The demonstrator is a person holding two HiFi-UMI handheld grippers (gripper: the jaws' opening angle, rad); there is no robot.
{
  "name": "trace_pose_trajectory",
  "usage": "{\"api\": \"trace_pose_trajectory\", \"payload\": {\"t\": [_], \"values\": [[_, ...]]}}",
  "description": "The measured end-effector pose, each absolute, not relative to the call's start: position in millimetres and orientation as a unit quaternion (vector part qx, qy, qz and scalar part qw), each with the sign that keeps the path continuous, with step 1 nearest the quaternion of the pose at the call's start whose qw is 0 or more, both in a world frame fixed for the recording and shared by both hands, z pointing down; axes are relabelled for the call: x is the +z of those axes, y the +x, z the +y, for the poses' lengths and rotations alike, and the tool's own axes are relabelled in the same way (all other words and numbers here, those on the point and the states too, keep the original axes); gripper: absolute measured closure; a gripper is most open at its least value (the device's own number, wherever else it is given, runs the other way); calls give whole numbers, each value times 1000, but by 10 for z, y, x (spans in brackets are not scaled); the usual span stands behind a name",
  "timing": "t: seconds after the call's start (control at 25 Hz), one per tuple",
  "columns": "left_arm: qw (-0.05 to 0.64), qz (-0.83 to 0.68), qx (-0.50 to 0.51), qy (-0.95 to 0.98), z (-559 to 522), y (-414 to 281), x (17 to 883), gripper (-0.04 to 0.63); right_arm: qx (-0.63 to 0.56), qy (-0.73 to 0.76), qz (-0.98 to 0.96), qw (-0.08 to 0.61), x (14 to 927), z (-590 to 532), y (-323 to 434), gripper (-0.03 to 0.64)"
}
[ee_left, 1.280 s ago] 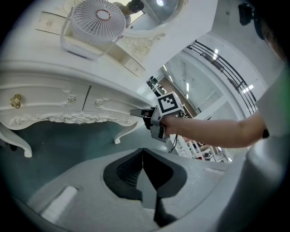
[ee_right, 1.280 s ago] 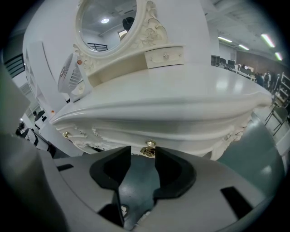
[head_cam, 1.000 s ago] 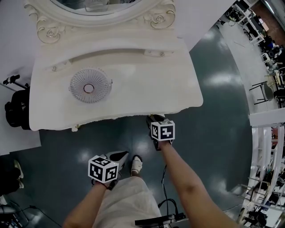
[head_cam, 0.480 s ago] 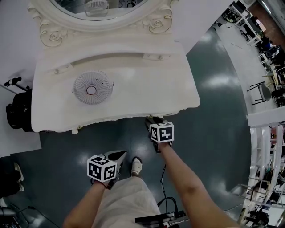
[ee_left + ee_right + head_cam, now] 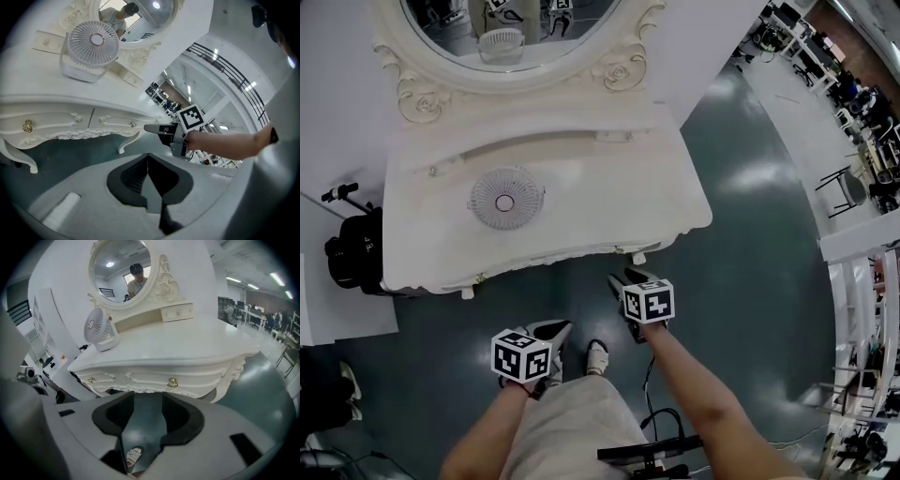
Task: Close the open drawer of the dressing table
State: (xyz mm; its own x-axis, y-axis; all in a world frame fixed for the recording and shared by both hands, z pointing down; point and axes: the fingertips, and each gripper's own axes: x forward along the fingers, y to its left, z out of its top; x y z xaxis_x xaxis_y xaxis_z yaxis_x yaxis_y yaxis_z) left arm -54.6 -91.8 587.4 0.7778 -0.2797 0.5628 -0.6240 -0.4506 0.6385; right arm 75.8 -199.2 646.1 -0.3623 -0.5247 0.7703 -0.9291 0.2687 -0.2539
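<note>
The white dressing table (image 5: 581,202) carries an oval mirror (image 5: 487,19) at its back and a small fan (image 5: 506,198) on its top. Its drawer (image 5: 187,376) with the gold knob (image 5: 173,382) sits flush in its front. Just before that front hangs the right gripper (image 5: 623,278), jaws spread and empty. The left gripper (image 5: 551,330), farther off, has its jaws pressed together on nothing.

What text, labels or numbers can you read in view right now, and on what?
No readable words or numbers in any view.
Cubes on the left gripper and right gripper: square markers only, no letters.
Black bag beside the dressing table: pale mark, too small to read.
</note>
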Motion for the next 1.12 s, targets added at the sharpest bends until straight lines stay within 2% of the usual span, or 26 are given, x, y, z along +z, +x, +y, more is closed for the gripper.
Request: {"api": "trace_pose_trajectory", "payload": {"t": [0.84,1.12], "values": [[398,-233,213,861,-395,-757,5413,585,377,472,-774,190,5485,-939,333,434],[384,-231,203,871,-296,-812,5254,584,373,481,-775,167,5272,-742,282,456]]}}
